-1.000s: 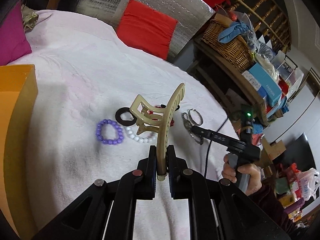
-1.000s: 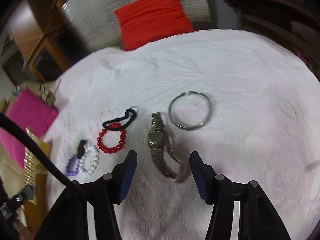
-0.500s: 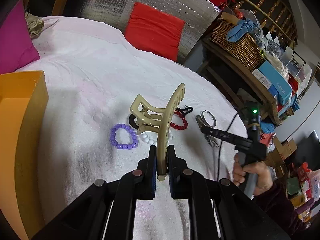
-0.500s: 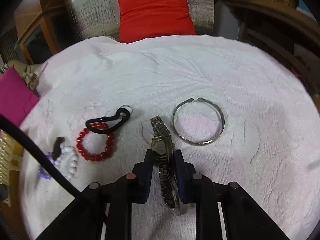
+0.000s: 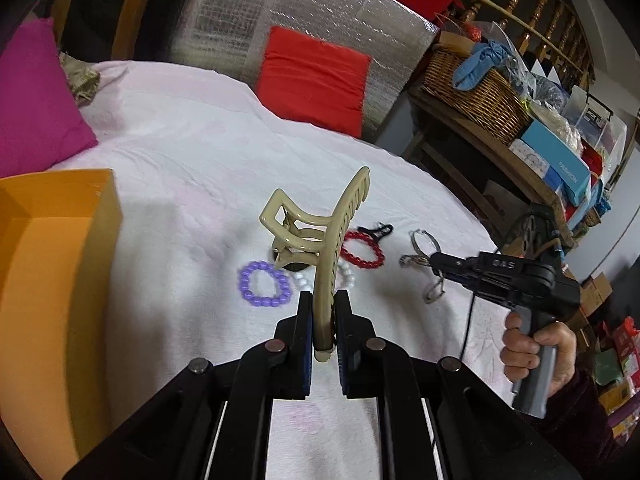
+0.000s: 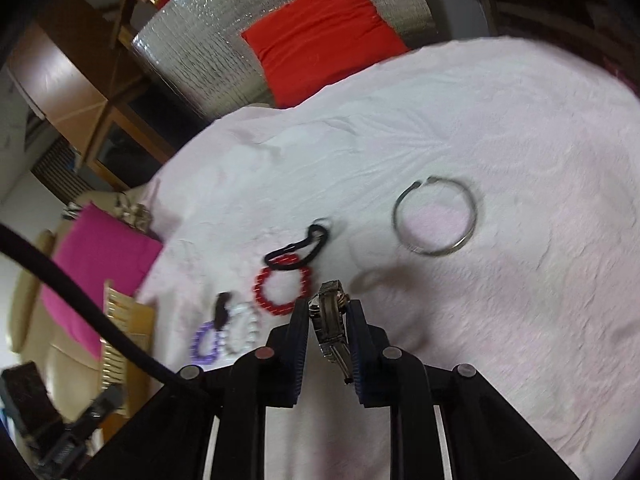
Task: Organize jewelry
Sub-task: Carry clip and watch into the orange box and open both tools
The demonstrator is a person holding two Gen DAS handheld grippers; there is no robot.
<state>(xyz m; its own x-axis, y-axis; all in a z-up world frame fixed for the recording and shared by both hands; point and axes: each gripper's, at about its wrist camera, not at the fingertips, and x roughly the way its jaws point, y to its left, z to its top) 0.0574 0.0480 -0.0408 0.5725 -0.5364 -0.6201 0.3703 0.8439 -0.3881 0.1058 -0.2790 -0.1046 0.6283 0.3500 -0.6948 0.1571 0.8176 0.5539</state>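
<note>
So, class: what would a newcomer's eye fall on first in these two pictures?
A big beige hair claw stands pinched in the left tongs, above the beaded bracelets on the pale pink cover. The right tongs grip a metal wristwatch. An orange box sits at the left edge.

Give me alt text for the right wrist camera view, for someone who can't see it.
The right gripper holds a metal wristwatch above a pale pink bedspread. On the bedspread lie a silver bangle, a red bead bracelet, a black clip, and white and purple bead bracelets.
</note>
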